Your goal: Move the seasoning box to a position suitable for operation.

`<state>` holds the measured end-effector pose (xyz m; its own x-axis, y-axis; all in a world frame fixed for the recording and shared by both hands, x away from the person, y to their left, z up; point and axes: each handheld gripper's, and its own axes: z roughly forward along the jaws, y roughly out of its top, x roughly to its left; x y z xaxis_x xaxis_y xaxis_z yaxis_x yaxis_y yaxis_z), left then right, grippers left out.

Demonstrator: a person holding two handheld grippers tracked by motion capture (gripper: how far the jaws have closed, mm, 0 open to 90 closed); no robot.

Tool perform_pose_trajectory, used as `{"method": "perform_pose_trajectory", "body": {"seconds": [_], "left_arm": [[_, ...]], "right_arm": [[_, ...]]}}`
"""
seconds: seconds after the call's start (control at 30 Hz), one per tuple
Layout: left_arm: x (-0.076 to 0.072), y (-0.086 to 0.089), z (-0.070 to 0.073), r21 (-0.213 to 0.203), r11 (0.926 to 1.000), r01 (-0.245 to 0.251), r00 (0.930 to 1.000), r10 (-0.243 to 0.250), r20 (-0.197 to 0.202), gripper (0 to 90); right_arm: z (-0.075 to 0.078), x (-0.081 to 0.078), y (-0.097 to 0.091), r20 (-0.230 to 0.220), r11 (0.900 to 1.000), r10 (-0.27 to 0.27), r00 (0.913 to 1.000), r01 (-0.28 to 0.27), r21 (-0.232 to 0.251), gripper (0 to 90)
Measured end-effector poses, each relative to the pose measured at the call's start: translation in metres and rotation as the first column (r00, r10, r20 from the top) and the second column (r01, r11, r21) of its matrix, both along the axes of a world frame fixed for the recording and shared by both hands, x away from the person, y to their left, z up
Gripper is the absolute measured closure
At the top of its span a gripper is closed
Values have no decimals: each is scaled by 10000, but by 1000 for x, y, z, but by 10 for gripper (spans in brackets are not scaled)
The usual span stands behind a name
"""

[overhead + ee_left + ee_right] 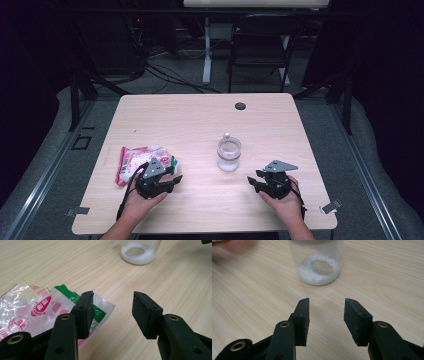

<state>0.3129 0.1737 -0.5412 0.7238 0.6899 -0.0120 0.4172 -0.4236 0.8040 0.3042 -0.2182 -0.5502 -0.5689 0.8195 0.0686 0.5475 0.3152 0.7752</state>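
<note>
A clear glass jar [229, 154] with a knobbed lid stands upright near the table's middle, white powder at its bottom [319, 272] [137, 253]. A crinkled plastic packet [141, 161] printed in red and green lies flat at the left [37, 308]. My left gripper [171, 181] is open just right of the packet; its left pad sits in front of the packet's corner, and only bare wood lies between the pads [113, 312]. My right gripper [254, 183] is open, low over the table, pointing at the jar a short way off [326, 315].
The wooden table [200, 120] has a small black grommet [240, 106] near its far edge. Beyond it stand a black folding chair [260, 47] and a white desk leg [206, 50], with cables on the floor. Grey clips [331, 206] sit at the near corners.
</note>
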Motion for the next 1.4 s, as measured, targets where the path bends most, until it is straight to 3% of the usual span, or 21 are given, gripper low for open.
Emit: {"method": "perform_pose_trajectory", "body": {"seconds": [0.2,0.53,0.77,0.93,1.13,1.23,1.33,1.4], "left_arm": [[-2,2,2,-295,9996,51,10000,-53,-52,519],[-6,4,3,-434,9990,124,9999,-125,-29,525],[-13,10,5,-438,9990,131,9999,-127,101,529],[-20,16,6,-392,9992,-11,9999,17,153,543],[-23,15,11,-472,9986,-251,9997,249,-55,680],[-20,8,19,-800,9961,-381,9989,358,-302,798],[-13,-5,25,-748,9960,-478,9984,453,-340,898],[-6,-15,28,-761,9958,-513,9982,487,-358,900]], "right_arm": [[1,-3,-2,251,9997,-221,9994,223,-59,562],[10,3,2,478,9994,-336,9983,335,28,596],[26,18,7,747,9997,-241,9969,242,0,598],[31,31,11,799,9996,-133,9967,152,-235,676],[35,53,12,933,9988,-363,9950,393,-307,764],[33,68,11,773,9989,-469,9959,473,-35,842],[32,83,12,746,9984,-571,9956,567,80,900],[31,89,13,750,9978,-654,9950,647,113,900]]}}
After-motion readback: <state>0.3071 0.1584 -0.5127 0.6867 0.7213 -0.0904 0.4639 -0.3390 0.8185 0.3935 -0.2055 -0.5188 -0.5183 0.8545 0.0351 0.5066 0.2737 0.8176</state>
